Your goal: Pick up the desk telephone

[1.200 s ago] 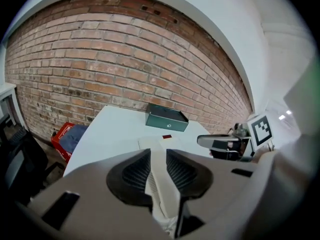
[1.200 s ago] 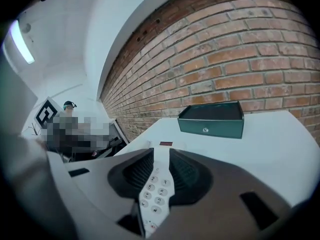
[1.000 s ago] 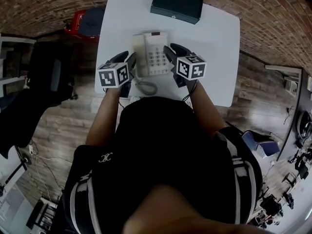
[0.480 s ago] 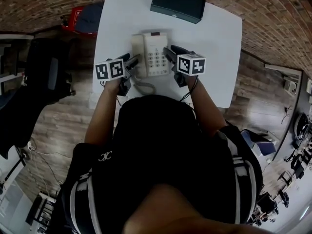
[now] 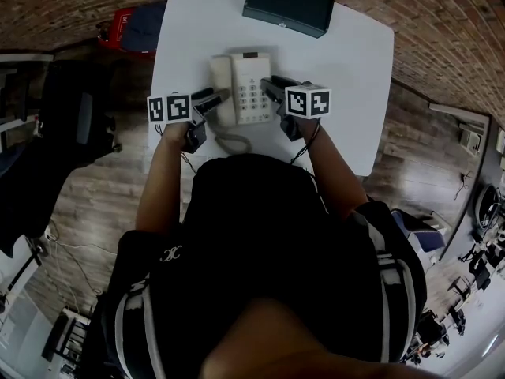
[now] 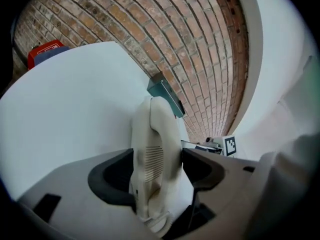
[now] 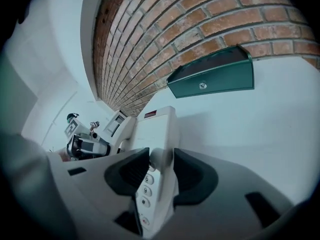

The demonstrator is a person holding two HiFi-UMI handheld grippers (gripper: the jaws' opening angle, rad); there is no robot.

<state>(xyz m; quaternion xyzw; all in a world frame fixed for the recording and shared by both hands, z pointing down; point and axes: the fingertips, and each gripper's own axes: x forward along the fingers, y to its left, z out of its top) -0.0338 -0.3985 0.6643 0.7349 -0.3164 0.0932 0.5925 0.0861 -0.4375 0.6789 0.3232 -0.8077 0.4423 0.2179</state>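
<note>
Left gripper [image 6: 157, 170]: jaws wide, just opened further, straddling handset [image 6: 155, 134]; pads close beside it, no clear squeeze.
Right gripper [image 7: 161, 171]: jaws just closed in a little, pads look pressed on right edge of phone [image 5: 251, 89].
Phone flat on table [image 5: 347, 69], mid-table, box [image 5: 288, 6] behind.
Step, as judged: taking two-sided grip, lift not begun.
Next: left must clamp handset side, then both rise together, level.
Readable: keypad [image 7: 146, 190] shows 6, 9, #. Red label [image 7: 150, 114] too small. No brand seen.

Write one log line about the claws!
left claw: just opening, handset between; right claw: just closing, desk telephone edge between, grip unclear; desk telephone: on white table
</note>
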